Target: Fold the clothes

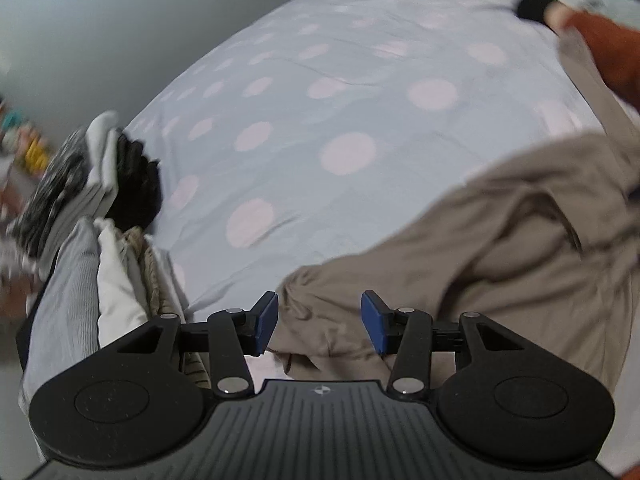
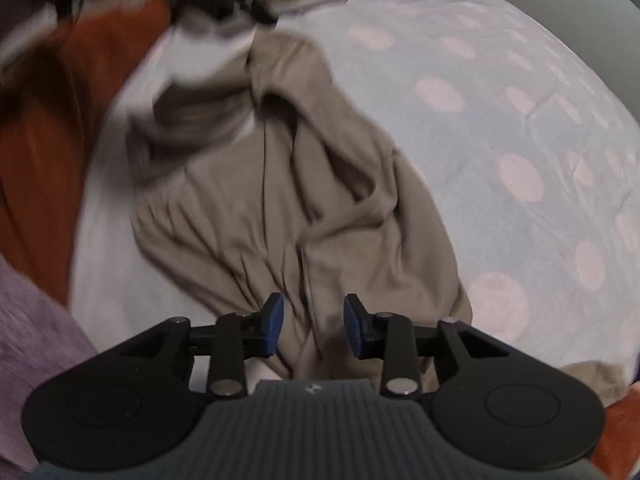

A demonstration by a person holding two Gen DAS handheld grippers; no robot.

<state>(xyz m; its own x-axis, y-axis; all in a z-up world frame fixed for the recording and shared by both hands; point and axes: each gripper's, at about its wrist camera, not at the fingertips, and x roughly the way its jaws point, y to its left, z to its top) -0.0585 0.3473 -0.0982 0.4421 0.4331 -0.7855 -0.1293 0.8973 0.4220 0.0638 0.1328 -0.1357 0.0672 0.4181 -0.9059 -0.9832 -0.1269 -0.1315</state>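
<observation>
A crumpled beige garment (image 1: 500,240) lies on the pale blue bedsheet with pink dots (image 1: 320,100). My left gripper (image 1: 319,322) is open, its blue pads just above one end of the beige cloth. In the right wrist view the same beige garment (image 2: 300,184) stretches away from my right gripper (image 2: 314,328), which is open with its pads over the near edge of the cloth. The bedsheet (image 2: 520,140) lies to the right there. Neither gripper holds anything.
A stack of folded clothes (image 1: 116,248) in white, grey, black and tan sits at the bed's left edge. An orange-red cloth (image 2: 48,128) lies left of the beige garment, and a purple cloth (image 2: 28,340) lies near my right gripper. A grey wall stands behind.
</observation>
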